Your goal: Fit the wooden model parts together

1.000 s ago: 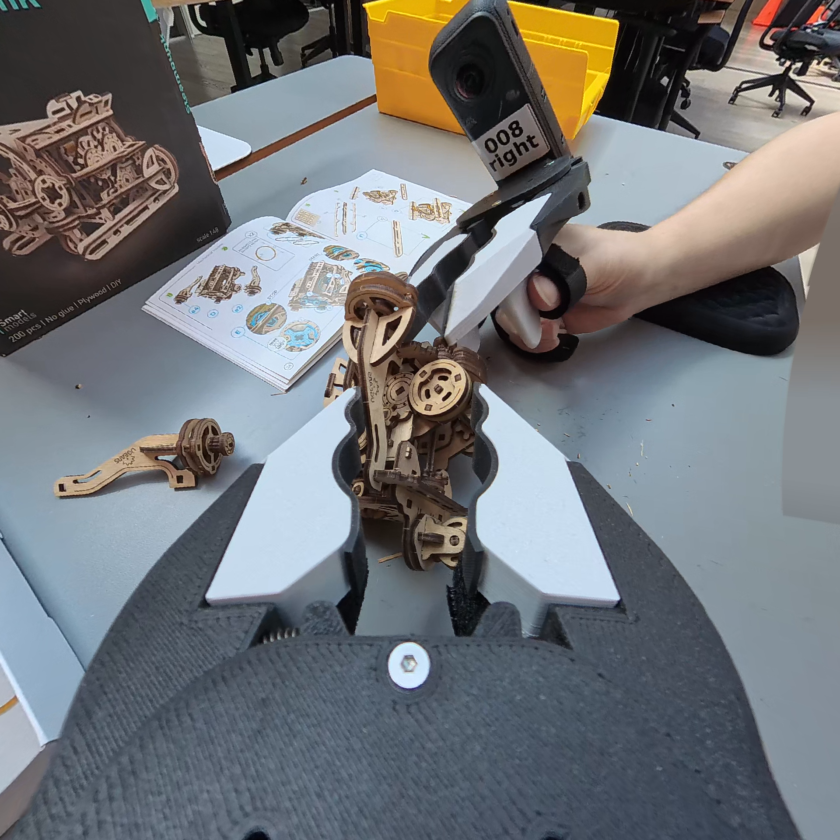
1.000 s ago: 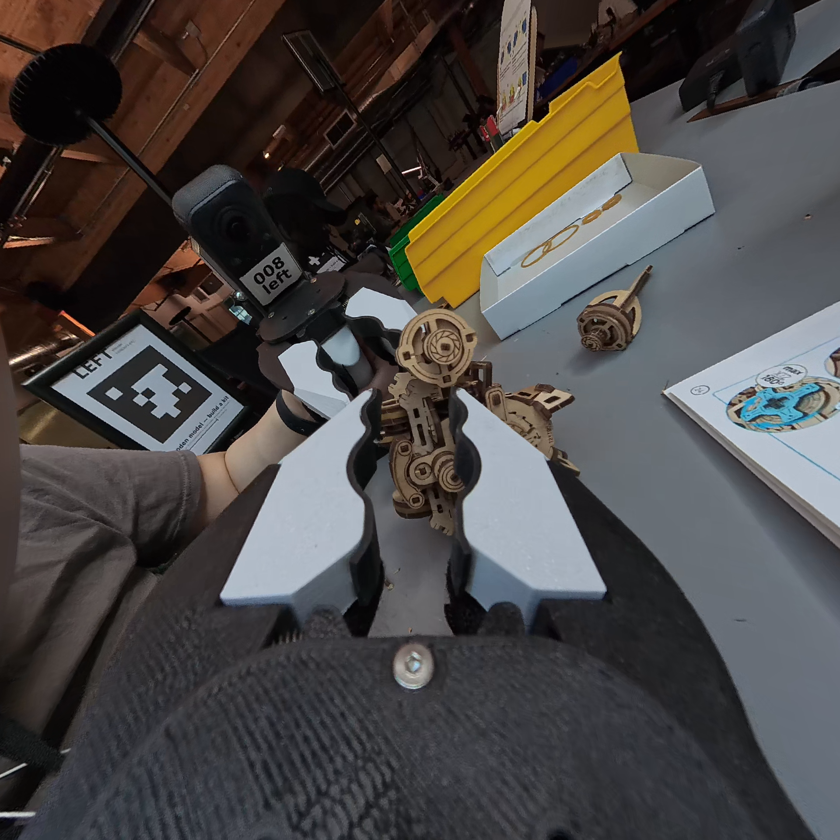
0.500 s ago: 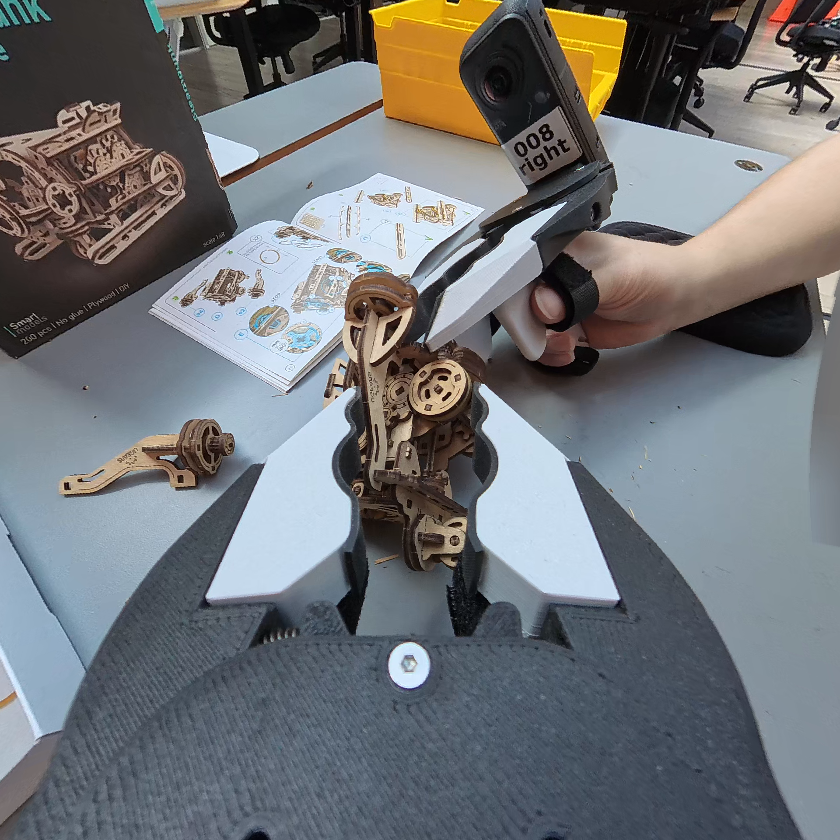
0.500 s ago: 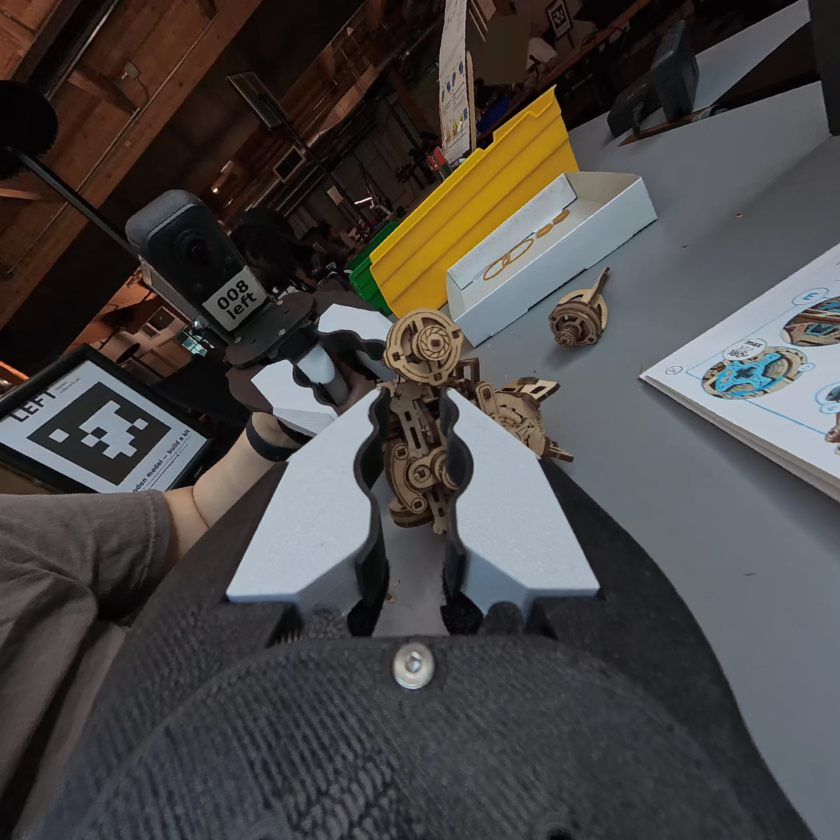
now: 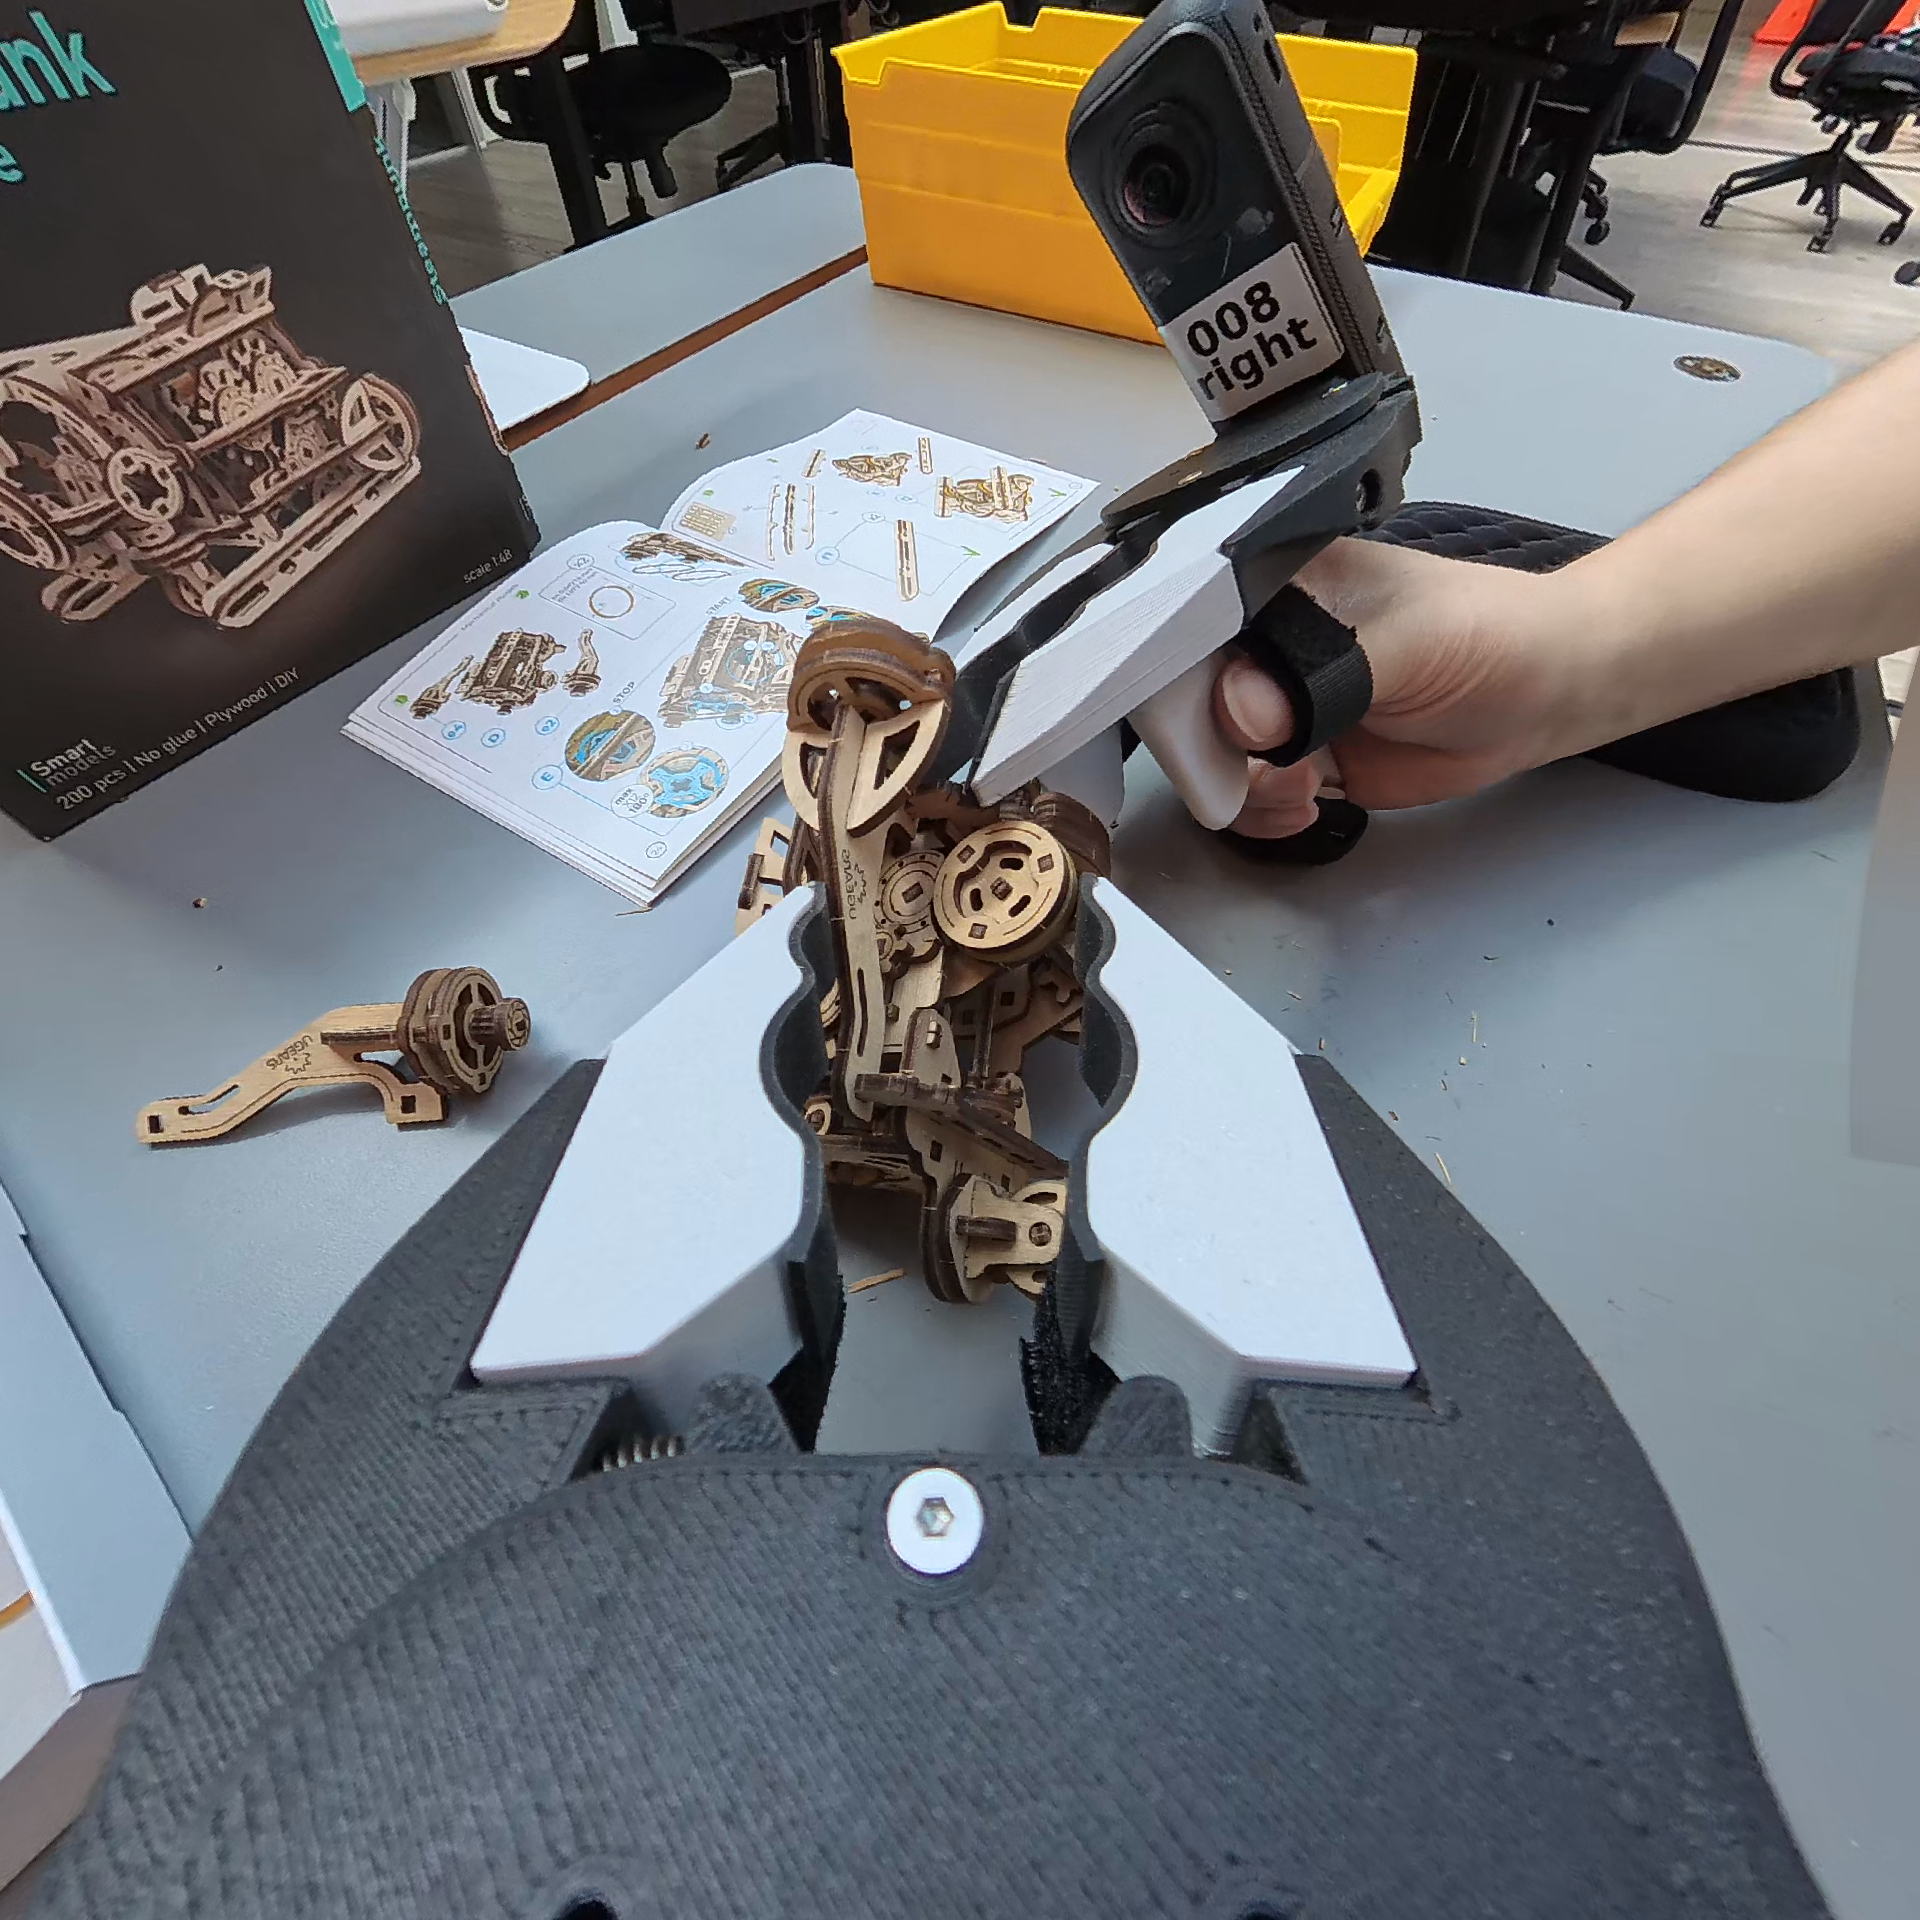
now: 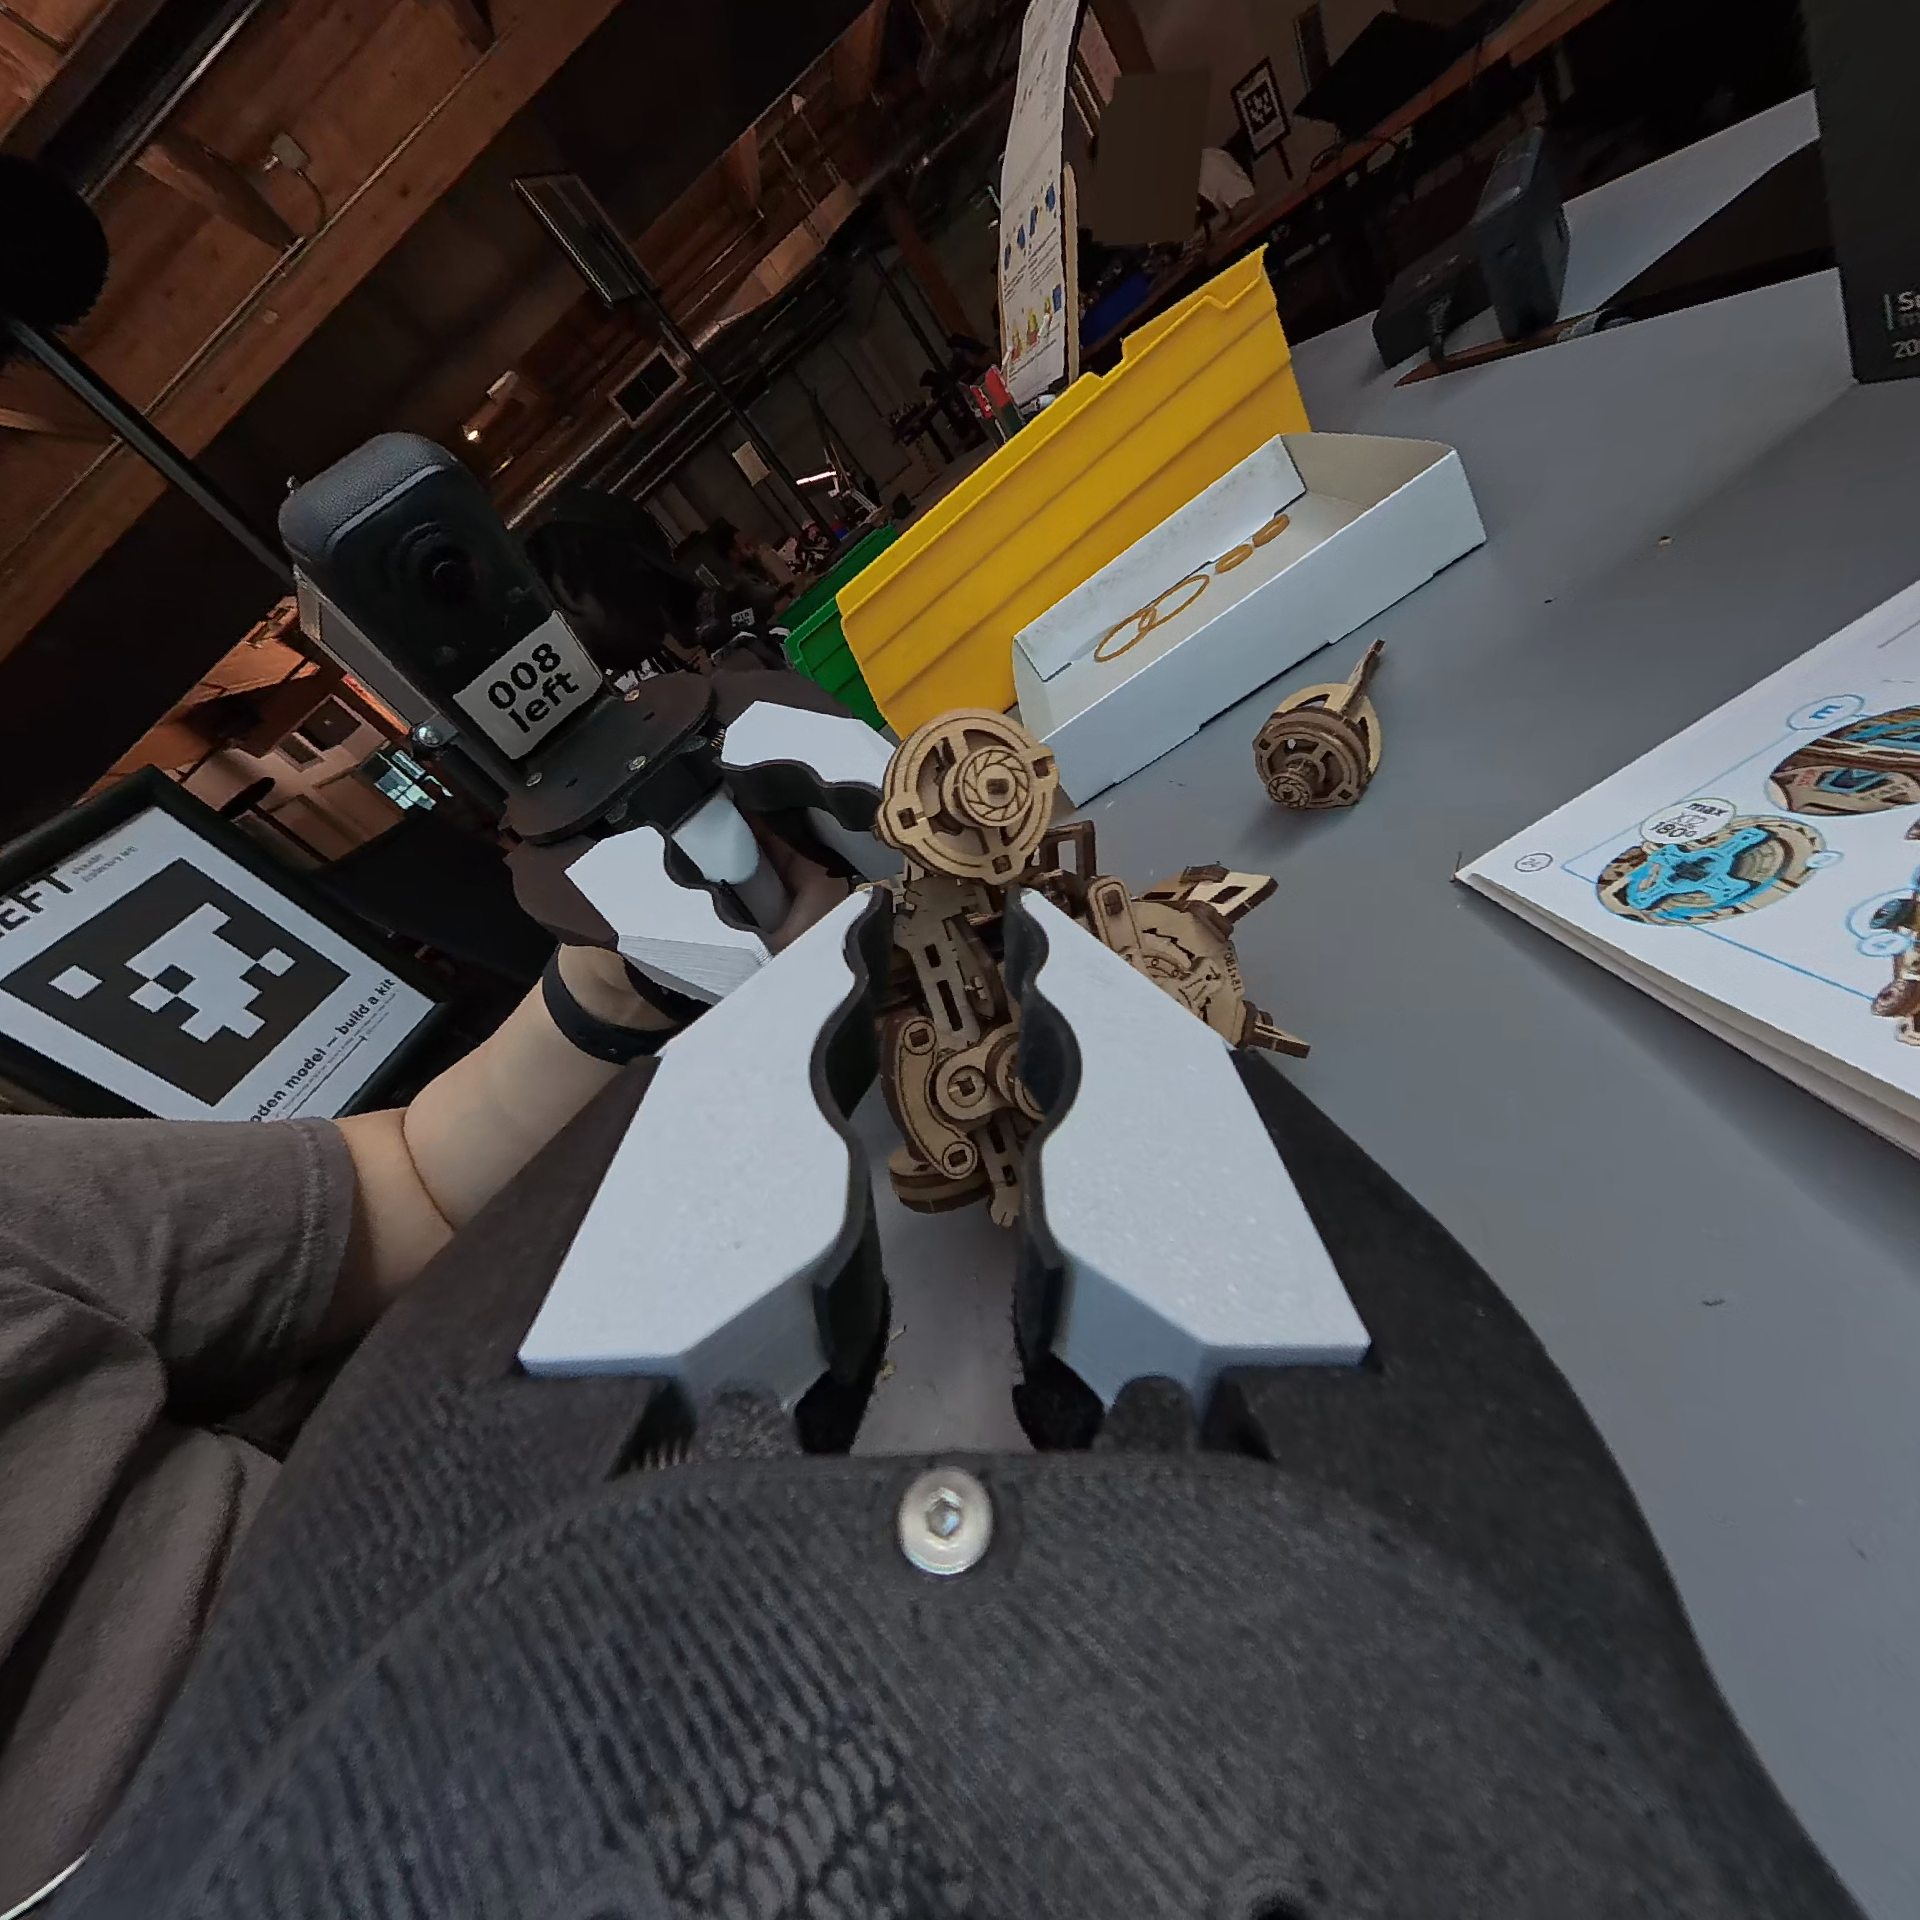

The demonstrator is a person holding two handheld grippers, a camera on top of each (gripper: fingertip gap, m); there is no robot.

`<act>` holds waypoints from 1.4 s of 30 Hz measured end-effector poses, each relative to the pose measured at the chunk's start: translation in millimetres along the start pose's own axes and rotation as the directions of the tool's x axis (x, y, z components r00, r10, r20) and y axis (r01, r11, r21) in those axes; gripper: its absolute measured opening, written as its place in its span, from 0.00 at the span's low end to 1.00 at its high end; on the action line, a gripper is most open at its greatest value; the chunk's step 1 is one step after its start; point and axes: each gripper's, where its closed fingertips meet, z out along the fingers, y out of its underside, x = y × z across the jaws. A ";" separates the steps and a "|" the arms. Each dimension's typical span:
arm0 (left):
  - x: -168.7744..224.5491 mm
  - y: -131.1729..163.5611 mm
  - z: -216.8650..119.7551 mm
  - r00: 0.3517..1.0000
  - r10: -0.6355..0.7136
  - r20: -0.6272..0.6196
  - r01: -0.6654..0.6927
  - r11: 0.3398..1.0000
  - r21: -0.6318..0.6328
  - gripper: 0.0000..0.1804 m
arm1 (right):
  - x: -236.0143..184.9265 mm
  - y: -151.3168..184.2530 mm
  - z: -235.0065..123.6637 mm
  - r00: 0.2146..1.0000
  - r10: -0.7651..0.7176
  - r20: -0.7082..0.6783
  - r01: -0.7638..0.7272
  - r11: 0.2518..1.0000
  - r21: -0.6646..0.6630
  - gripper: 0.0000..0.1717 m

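A brown wooden model assembly point(image 5: 935, 1039) stands on the grey table point(image 5: 1455, 1039). My left gripper point(image 5: 945, 914) is shut on its body, one pad on a long arm piece, the other on a round wheel. A wheel-topped arm point(image 5: 862, 717) sticks up from it. My right gripper point(image 6: 948, 920) is shut on this arm just below the top wheel point(image 6: 966, 795); it also shows in the left wrist view point(image 5: 966, 748), coming in from the right. The left gripper shows in the right wrist view point(image 6: 727, 831) behind the model point(image 6: 956, 1070).
A loose wooden wheel-and-lever part point(image 5: 343, 1060) lies left of the model, also in the right wrist view point(image 6: 1314, 748). An open instruction booklet point(image 5: 727, 644), a dark kit box point(image 5: 208, 416), a yellow bin point(image 5: 987, 156), a white tray point(image 6: 1247, 623) and a black wrist pad point(image 5: 1714, 727) stand around. The grippers are tip to tip, or close to it.
My right gripper's jaws narrowed onto the upright arm and its handle tilted up a little. My left gripper kept its hold on the model and stayed in place.
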 end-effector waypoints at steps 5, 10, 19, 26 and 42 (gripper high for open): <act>0.5 0.2 -0.2 1.000 -0.001 -0.003 0.001 1.000 0.001 0.24 | 0.4 0.6 0.3 1.000 -0.011 -0.013 0.011 1.000 -0.004 0.11; 2.0 0.4 -0.4 1.000 0.009 -0.005 -0.009 1.000 0.002 0.24 | -0.8 1.4 -0.6 0.998 -0.061 -0.027 0.060 0.998 -0.016 0.10; 3.8 0.3 -0.9 1.000 0.025 -0.001 -0.025 1.000 0.006 0.25 | -2.8 0.8 -1.5 0.993 -0.111 -0.046 0.111 0.994 -0.009 0.09; 4.1 0.3 -0.2 1.000 0.028 0.006 -0.028 1.000 0.006 0.25 | -2.7 1.4 -2.4 0.987 -0.144 -0.068 0.143 0.990 -0.017 0.08; 4.5 0.4 -0.8 1.000 0.019 0.003 -0.019 1.000 0.010 0.25 | -4.2 2.2 -2.9 0.982 -0.173 -0.077 0.172 0.985 -0.022 0.08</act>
